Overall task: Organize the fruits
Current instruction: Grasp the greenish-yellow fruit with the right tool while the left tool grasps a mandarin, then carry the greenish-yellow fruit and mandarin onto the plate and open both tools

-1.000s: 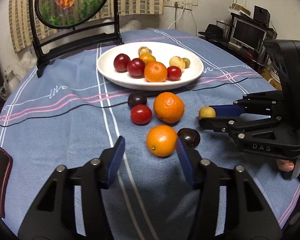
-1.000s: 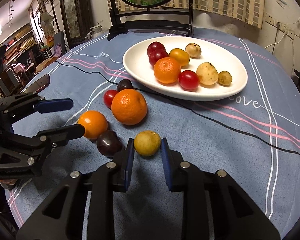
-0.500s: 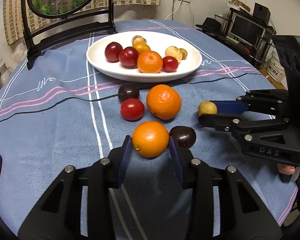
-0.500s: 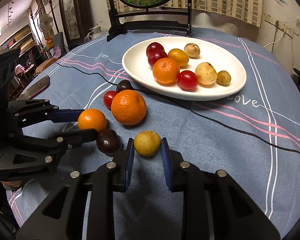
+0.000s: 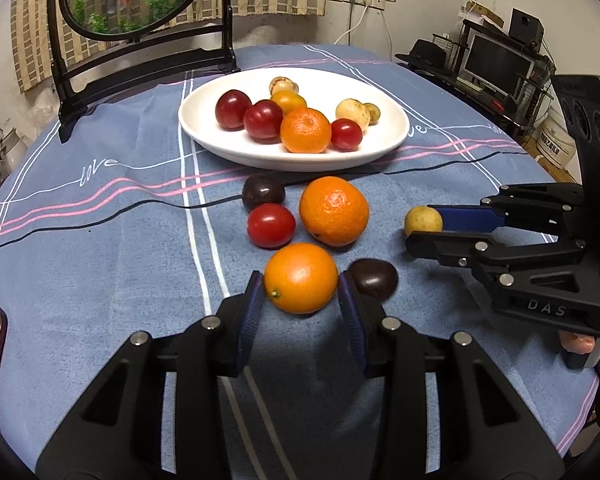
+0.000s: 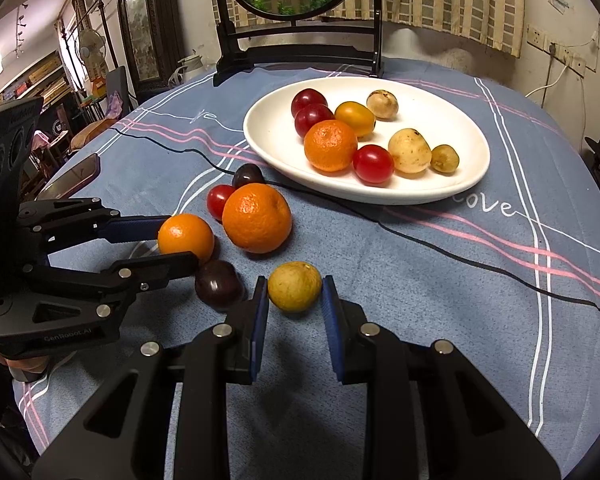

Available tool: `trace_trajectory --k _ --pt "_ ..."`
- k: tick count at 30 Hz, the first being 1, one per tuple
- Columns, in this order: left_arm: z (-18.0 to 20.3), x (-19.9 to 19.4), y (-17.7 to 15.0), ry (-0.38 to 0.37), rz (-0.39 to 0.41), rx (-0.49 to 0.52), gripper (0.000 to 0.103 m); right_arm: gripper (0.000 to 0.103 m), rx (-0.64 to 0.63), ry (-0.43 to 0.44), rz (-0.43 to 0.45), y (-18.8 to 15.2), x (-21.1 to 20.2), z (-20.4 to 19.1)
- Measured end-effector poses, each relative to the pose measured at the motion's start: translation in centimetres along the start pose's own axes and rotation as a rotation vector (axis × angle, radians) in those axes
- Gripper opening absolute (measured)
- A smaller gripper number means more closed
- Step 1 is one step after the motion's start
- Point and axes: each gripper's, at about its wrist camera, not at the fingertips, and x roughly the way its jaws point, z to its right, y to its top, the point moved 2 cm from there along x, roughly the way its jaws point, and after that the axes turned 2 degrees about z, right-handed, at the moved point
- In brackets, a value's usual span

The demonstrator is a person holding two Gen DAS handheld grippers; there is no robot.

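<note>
Left gripper (image 5: 300, 304) pads sit on both sides of the small orange (image 5: 300, 278), touching or nearly so; it looks clamped, orange resting on the blue tablecloth (image 5: 100, 240). Dark plum (image 5: 374, 279) lies just right of the left gripper's right finger, touching or close.

Right gripper (image 6: 295, 312) has its jaws narrowly apart around the yellow-green fruit (image 6: 295, 286), a slim gap visible on each side; fruit sits on the cloth between the fingertips, not clearly squeezed.

Outward: big orange (image 5: 334, 211) just beyond the small one, red tomato (image 5: 271, 225) to its left, second dark plum (image 5: 263, 193) behind the tomato, all loose on the cloth, near the plate but outside it.

White plate (image 5: 220, 140) further back holds two red plums (image 5: 249, 114), a yellow-orange fruit (image 5: 288, 101), a mandarin (image 5: 305, 130), a cherry tomato (image 5: 346, 134), a pale round fruit (image 5: 283, 85) at back, a pale yellow fruit (image 5: 352, 112) and a small olive-coloured one (image 5: 373, 112) touching it.

Black-framed round mirror stand (image 5: 140, 52) behind the plate. Phone (image 6: 70, 178) on the cloth's left edge.
</note>
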Motion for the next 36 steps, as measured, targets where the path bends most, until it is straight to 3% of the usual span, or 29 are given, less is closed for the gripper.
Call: trace_trajectory --k 9,14,16,19,22,25,27,29,31,33,36 --pt "0.0 -1.3 0.0 -0.009 0.044 -0.004 0.039 0.027 0.005 0.008 0.006 0.1 -0.1 0.1" --pt "-0.9 -2.4 1.1 -0.075 0.076 -0.063 0.039 0.027 0.041 0.029 0.064 0.8 -1.1 0.9" --pt "-1.3 -2.5 2.5 -0.081 0.083 -0.067 0.038 0.027 0.069 0.02 0.107 1.7 -1.6 1.7" --pt "-1.6 -2.2 5.7 -0.051 0.118 -0.031 0.028 0.027 0.138 0.004 0.18 3.9 -2.1 3.4" --pt "-2.6 -0.9 9.6 -0.075 0.138 -0.046 0.028 0.027 0.179 -0.017 0.236 7.0 -1.1 5.1" --pt "-3.2 1.4 12.8 -0.065 0.155 -0.044 0.028 0.027 0.221 -0.036 0.247 9.1 1.1 6.7" --pt "-4.4 2.9 13.5 -0.014 0.121 -0.078 0.027 0.027 0.257 -0.031 0.239 9.6 2.3 7.7" --pt "-5.4 2.8 12.5 -0.066 0.1 -0.113 0.028 0.027 0.274 -0.017 0.219 9.3 2.5 8.2" --pt "-5.7 2.3 10.6 -0.018 0.079 -0.081 0.028 0.027 0.282 -0.01 0.226 9.1 1.6 8.3" --pt "-5.9 1.6 8.8 -0.04 0.058 -0.087 0.032 0.027 0.282 0.005 0.256 9.2 0.3 8.1" --pt "-5.1 0.8 7.1 -0.061 0.054 -0.056 0.053 0.027 0.255 0.006 0.317 9.4 -2.2 6.9"
